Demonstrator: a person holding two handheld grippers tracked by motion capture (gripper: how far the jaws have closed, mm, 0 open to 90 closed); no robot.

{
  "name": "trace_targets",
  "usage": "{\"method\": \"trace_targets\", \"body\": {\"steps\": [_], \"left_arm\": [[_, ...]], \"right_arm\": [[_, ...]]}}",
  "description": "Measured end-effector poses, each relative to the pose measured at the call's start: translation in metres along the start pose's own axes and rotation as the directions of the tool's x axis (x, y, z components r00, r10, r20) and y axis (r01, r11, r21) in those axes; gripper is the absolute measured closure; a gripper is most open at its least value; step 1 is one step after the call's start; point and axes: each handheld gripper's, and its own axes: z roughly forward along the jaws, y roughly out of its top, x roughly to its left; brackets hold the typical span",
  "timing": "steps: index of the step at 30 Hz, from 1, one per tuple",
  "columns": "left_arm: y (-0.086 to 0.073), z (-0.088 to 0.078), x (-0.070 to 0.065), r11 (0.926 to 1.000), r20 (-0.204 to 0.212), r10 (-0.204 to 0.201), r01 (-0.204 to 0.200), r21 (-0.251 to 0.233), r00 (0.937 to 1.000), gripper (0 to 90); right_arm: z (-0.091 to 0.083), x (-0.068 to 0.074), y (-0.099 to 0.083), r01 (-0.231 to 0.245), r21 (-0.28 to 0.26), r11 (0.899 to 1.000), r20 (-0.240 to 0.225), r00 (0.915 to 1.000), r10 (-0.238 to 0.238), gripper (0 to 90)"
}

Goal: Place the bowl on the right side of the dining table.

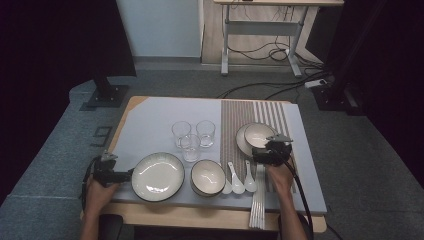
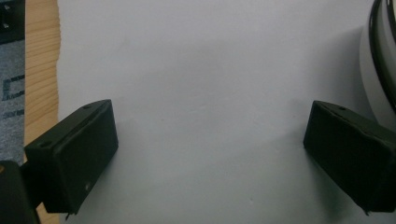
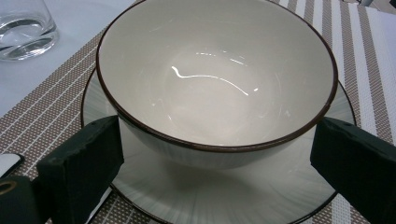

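At a set desk (image 1: 150, 120), a person works a hand-held tool in each hand. The right tool (image 1: 267, 150) hovers at the near edge of a white bowl (image 3: 217, 79) with a dark rim, its jaws spread wide, one to each side of the bowl and touching neither it nor the plate (image 3: 219, 196) on which the bowl sits; bowl and plate rest on a striped placemat (image 3: 51, 112), directly ahead of the tool. A clear glass (image 3: 25, 28) stands on the desk beyond the tool's left jaw. The left tool (image 1: 111, 174) lies low over bare desk surface with its jaws equally wide apart and nothing between them; the rim of a large plate (image 1: 158, 176) sits just beside its right jaw. Between the two tools, from the high view, are a second bowl (image 1: 207, 177), two white spoons (image 1: 240, 180) and chopsticks (image 1: 258, 200).
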Motion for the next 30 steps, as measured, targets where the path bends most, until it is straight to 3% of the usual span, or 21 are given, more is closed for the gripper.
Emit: {"method": "trace_targets", "body": {"steps": [16,20,30], "left_arm": [[0.000,0.000,0.000,1.0000,0.000,0.000,0.000,0.000,1.0000,2.7],[0.000,0.000,0.000,1.0000,0.000,0.000,0.000,0.000,1.0000,2.8],[0.000,0.000,0.000,1.0000,0.000,0.000,0.000,-0.001,1.0000,2.8]], "right_arm": [[0.003,-0.002,0.003,0.004,-0.001,1.000,0.002,1.0000,-0.004,3.6],[-0.005,-0.003,0.005,0.011,-0.021,1.000,0.000,0.9999,-0.011,3.5],[-0.027,-0.009,0.009,0.047,-0.002,0.999,-0.007,0.9989,-0.047,2.4]]}}
